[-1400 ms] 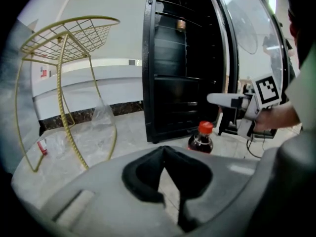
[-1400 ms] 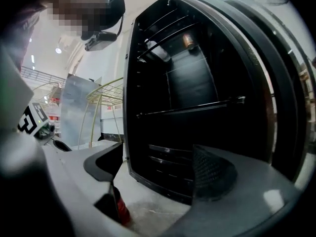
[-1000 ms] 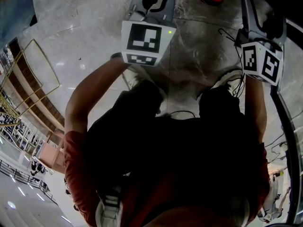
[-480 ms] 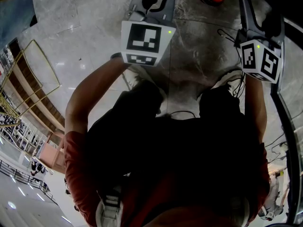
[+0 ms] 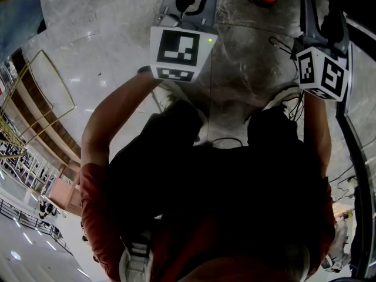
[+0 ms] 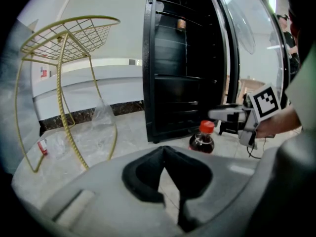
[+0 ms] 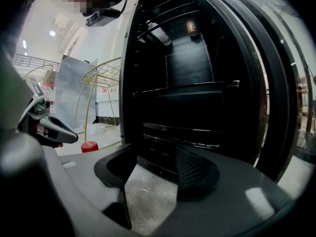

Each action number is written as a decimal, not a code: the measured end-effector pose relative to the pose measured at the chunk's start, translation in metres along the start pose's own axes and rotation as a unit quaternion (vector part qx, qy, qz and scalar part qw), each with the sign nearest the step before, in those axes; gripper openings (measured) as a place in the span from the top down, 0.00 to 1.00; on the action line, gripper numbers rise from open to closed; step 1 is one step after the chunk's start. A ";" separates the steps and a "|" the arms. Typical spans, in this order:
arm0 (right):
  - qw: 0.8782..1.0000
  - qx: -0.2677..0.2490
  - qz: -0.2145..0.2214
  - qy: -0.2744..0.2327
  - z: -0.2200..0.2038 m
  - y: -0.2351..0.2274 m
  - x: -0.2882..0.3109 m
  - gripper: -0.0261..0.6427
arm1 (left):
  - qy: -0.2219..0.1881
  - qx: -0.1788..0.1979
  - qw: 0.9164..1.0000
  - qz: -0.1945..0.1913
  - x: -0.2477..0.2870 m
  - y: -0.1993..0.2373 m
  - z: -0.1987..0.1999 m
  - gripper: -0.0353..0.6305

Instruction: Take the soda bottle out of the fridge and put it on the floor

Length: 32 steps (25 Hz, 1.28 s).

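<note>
Jaws of right gripper [image 7: 155,156] just closing, empty, over veined stone floor [image 7: 148,196].

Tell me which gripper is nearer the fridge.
Right. The right gripper, its empty jaws having just closed partway, faces the open fridge from close up; the left gripper sits farther back, behind the soda bottle.

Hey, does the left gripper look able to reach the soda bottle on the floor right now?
Probably yes. The soda bottle stands on open floor just beyond the left gripper, with nothing between them. Its jaws are together, so they'd have to open first.
</note>
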State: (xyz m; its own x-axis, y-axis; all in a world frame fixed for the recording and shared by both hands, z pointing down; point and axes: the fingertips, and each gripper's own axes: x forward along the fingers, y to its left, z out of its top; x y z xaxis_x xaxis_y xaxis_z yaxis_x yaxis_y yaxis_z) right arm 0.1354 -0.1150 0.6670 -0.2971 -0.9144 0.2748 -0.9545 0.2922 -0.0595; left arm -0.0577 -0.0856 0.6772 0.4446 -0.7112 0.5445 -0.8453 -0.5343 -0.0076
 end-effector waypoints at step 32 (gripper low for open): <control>0.992 -0.090 0.036 0.076 0.065 0.015 -0.055 0.96 | -0.008 0.020 0.999 0.034 -0.073 0.006 0.071 0.95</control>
State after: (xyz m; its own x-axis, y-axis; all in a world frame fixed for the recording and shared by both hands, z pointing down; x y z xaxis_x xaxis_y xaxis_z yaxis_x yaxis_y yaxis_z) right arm 0.1353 -0.0781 0.5883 -0.3435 -0.8404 0.4193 -0.9069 0.4129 0.0845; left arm -0.0746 -0.0694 0.5776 0.3913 -0.7540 0.5277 -0.8616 -0.5016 -0.0779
